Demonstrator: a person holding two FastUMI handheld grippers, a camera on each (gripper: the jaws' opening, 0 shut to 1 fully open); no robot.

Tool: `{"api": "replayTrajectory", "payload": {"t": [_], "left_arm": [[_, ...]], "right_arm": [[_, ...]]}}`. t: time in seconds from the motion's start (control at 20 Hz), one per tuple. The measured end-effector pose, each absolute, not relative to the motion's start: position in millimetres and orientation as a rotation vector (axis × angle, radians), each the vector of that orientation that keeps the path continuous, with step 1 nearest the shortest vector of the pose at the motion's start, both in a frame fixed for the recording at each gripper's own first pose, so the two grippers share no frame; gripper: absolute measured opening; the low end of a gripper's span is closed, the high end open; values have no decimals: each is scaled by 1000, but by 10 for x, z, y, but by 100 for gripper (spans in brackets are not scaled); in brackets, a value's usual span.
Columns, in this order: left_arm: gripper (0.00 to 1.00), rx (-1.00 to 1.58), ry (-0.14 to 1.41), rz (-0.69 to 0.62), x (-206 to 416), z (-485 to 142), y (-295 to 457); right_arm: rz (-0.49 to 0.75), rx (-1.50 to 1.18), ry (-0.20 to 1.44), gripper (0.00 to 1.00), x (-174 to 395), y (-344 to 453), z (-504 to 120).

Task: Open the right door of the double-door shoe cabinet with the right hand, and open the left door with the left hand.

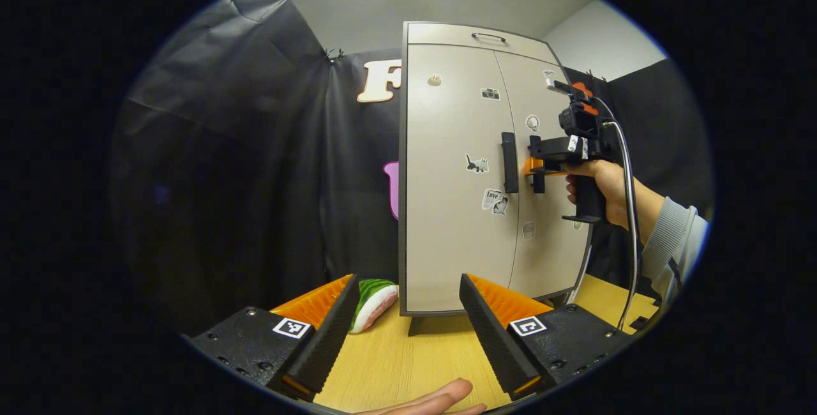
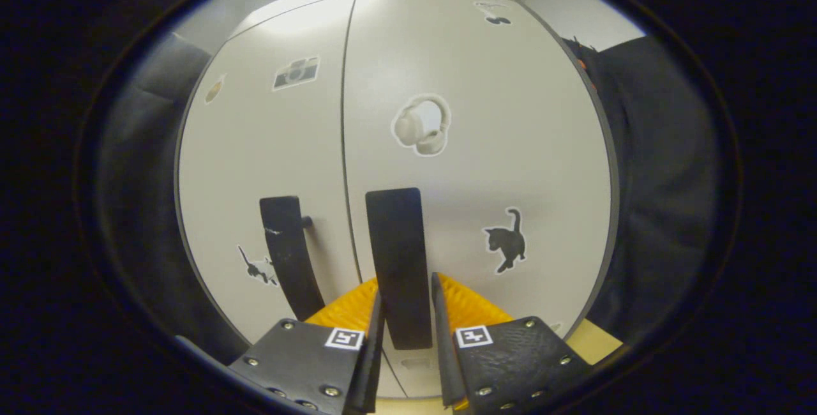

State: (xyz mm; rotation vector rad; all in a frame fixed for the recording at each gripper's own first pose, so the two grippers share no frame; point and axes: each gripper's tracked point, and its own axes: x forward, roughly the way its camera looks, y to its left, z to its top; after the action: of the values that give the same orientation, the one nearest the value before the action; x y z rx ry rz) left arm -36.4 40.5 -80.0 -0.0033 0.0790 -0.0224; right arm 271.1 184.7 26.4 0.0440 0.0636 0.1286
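The pale double-door shoe cabinet stands upright on the wooden table with both doors shut flat. In the right gripper view, my right gripper is shut on the dark vertical handle of the right door, one finger on each side of it. The left door's handle hangs just to its left. The left gripper view shows that right gripper at the right door, held by a hand. My left gripper is open, low in front of the cabinet and well short of the left door's handle.
A green, white and pink soft thing lies on the table by the cabinet's lower left corner. Fingers of a hand show at the bottom edge. A cable hangs from the right gripper. Black cloth walls stand behind and beside the cabinet.
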Motion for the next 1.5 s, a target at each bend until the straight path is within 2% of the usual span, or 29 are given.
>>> {"api": "replayTrajectory", "payload": {"t": [0.05, 0.15, 0.75, 1.1, 1.25, 1.5], "left_arm": [[98, -3, 81, -25, -371, -805, 400], [98, -1, 82, -23, -378, -797, 404], [98, -36, 120, -70, -463, -773, 9], [99, -20, 80, -71, -575, -615, -52], [97, -17, 72, -73, -587, -576, -68], [97, -14, 81, -81, -615, -601, -66]], "right_arm": [[123, 9, 58, 36, 2580, 1839, 318], [157, 1, 79, 23, 2592, 1852, 289], [428, 59, 108, 23, 2128, 1697, 374], [438, 49, 93, 23, 1949, 1511, 378], [458, 52, 96, 23, 1905, 1455, 395], [434, 42, 116, 23, 1835, 1330, 411]]}}
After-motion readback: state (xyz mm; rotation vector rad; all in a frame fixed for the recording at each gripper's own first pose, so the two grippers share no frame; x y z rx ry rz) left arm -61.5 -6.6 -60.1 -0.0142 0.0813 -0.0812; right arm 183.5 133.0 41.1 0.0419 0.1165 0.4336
